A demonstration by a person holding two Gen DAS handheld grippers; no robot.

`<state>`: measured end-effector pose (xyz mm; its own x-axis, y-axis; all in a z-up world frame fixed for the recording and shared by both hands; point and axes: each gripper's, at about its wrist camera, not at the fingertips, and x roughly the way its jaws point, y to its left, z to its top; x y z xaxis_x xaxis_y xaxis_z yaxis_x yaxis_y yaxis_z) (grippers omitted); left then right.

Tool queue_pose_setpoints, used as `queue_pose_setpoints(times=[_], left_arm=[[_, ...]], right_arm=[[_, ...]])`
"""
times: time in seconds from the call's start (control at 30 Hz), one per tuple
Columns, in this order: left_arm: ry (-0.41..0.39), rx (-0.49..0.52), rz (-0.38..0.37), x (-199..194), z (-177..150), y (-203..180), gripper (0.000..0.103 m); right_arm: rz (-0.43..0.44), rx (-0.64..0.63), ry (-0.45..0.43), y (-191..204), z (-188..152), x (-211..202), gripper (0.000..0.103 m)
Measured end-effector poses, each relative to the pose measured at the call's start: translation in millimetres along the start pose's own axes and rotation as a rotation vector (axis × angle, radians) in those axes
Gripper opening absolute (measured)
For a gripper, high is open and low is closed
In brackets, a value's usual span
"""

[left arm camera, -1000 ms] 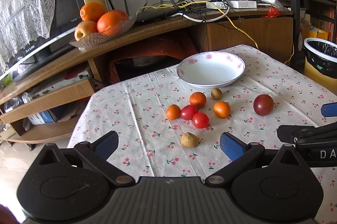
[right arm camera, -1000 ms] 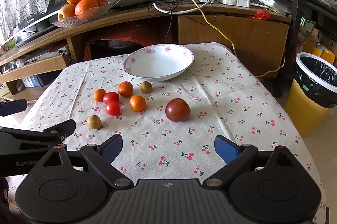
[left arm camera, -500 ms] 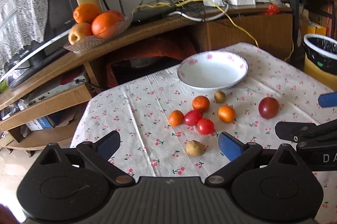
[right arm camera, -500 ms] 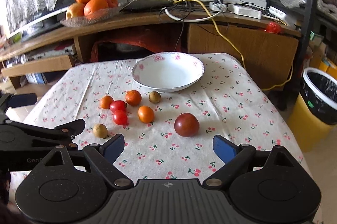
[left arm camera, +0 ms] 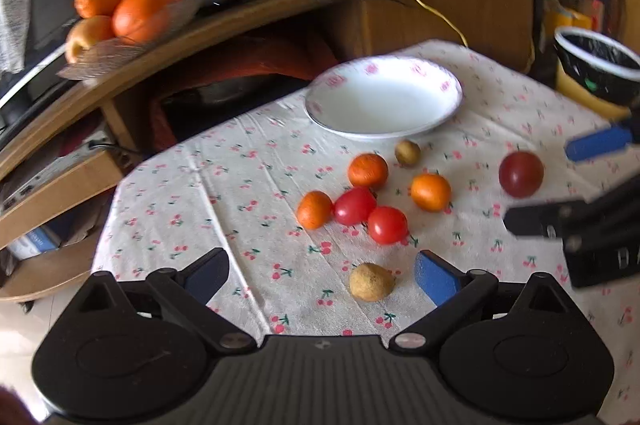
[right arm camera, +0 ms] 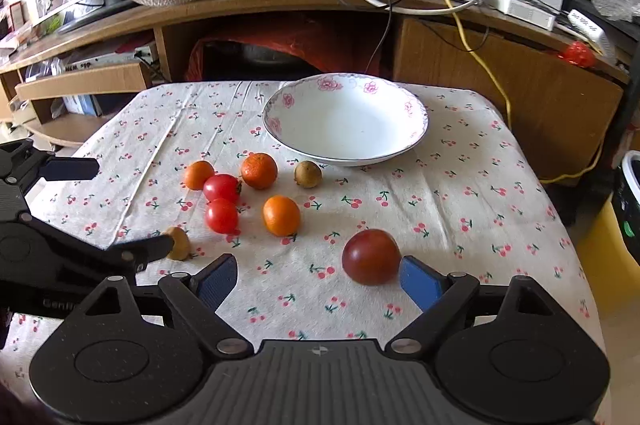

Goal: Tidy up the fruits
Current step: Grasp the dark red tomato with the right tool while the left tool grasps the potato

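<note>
The surface [right arm camera: 460,193] carries a cloth with a cherry print; at its far side stands a white bowl [right arm camera: 346,121], empty; the left gripper [left arm camera: 320,275] has its jaws apart, low over a small brown fruit [left arm camera: 371,282]; the right gripper [right arm camera: 318,283] also has its jaws apart, and the dark red tomato [right arm camera: 371,256] lies just beside the right finger; three small oranges, two red tomatoes [right arm camera: 221,201] and another brown fruit [right arm camera: 307,174] lie between the grippers and the bowl.
</note>
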<state>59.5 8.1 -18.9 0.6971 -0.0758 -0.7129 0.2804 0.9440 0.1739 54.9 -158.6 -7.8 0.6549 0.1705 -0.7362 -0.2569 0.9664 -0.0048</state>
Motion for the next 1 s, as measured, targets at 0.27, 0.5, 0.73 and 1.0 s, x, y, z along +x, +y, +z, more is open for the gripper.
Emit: queue_pose_setpoints(times=[0.27, 0.5, 0.73, 1.0], left_arm=[[0.064, -0.013, -0.110, 20, -1, 0, 0.084], [0.100, -0.033, -0.154, 34, -5, -1, 0.067], [0.090, 0.003, -0.154, 32, -4, -6, 0.062], [0.070, 0.013, -0.160, 28, -8, -7, 0.057]], right_arm=[[0.054, -0.054, 0.030, -13, 9, 24, 0.076], [0.098, -0.089, -0.010, -14, 18, 36, 0.076], [0.083, -0.091, -0.007, -26, 20, 38, 0.068], [0.065, -0.053, 0.084, -37, 9, 55, 0.048]])
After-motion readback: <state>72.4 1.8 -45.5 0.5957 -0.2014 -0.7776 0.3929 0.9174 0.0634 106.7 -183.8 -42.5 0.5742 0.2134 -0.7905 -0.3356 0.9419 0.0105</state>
